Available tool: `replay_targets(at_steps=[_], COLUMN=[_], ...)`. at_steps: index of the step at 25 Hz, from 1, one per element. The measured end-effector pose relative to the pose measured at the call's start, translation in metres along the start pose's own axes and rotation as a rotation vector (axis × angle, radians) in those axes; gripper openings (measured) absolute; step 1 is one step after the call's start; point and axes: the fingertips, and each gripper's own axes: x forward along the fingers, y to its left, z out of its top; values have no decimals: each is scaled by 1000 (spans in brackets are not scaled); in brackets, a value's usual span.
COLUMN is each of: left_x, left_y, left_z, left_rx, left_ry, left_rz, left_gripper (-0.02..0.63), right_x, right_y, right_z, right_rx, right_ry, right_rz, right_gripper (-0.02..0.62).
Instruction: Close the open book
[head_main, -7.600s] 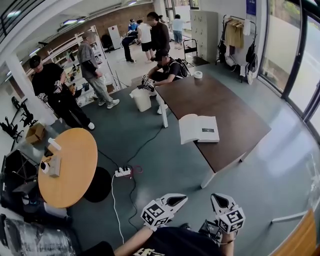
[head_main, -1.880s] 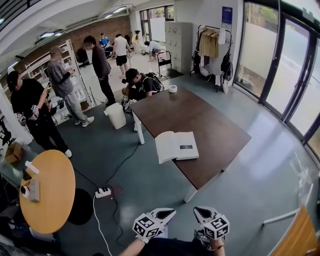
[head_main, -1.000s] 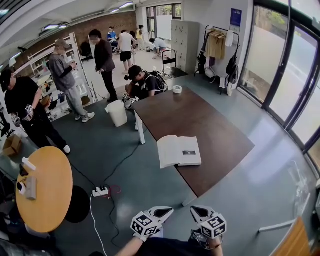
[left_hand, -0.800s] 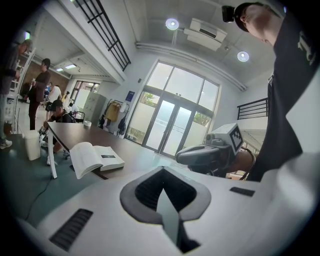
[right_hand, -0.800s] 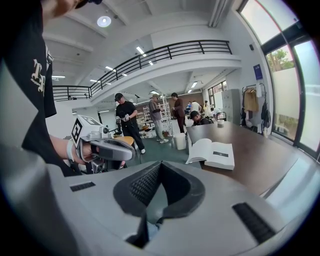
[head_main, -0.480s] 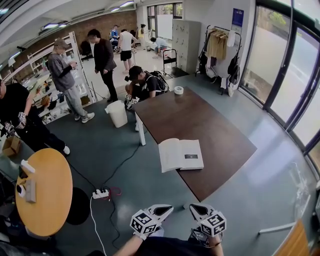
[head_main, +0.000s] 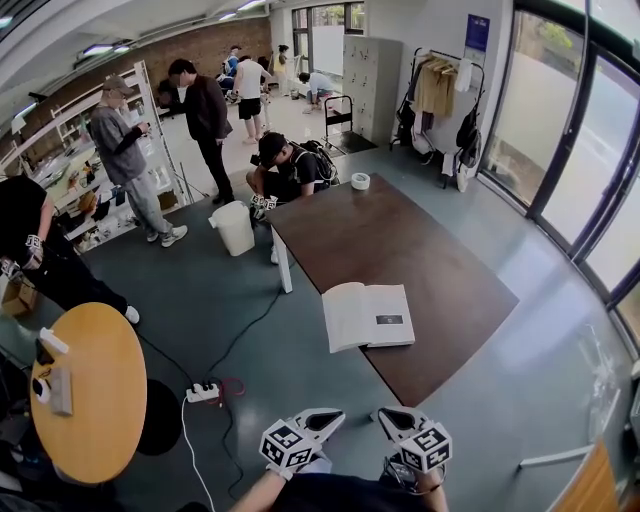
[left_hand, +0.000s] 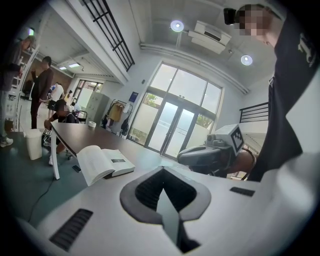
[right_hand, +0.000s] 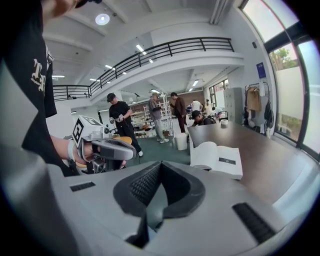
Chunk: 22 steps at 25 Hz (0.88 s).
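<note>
An open book (head_main: 368, 315) with white pages lies flat near the front left edge of a long dark brown table (head_main: 400, 235). It also shows in the left gripper view as the book (left_hand: 102, 160) and in the right gripper view as the book (right_hand: 217, 159). My left gripper (head_main: 338, 413) and right gripper (head_main: 383, 414) are held low and close to my body, well short of the table, side by side. Both point toward the book with jaws together and nothing between them. The left gripper (left_hand: 162, 189) and right gripper (right_hand: 154, 194) each see the other beside them.
A tape roll (head_main: 360, 181) sits at the table's far end, where a person (head_main: 290, 165) crouches. A white bin (head_main: 236, 228) stands left of the table. A power strip (head_main: 203, 393) with cables lies on the floor. A round orange table (head_main: 85, 395) is at left, glass doors at right.
The table and book have come slightly nearer and lower in the head view. Both grippers stay low at my body, still shut.
</note>
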Motion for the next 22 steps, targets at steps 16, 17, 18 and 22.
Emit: replay_targets(at_steps=[16,17,18,22], left_x=[-46,-48,-50,-58], left_y=[91,94,99,115], left_z=[25,25,25,28], left_rx=[-15,-17,-18,-25], left_ry=[-45,-46,-47,-56], left_rz=[49,49,51,63], left_gripper=[6,6,6,6], right_x=[72,76,79,90], right_y=[16,18,19,21], right_z=[40,42,44,48], right_rx=[-17,-20,-22,-32], right_ry=[17,18,18,21], right_rz=[-3,-1,1,-1], right_gripper=[-12,-12,-12,-12])
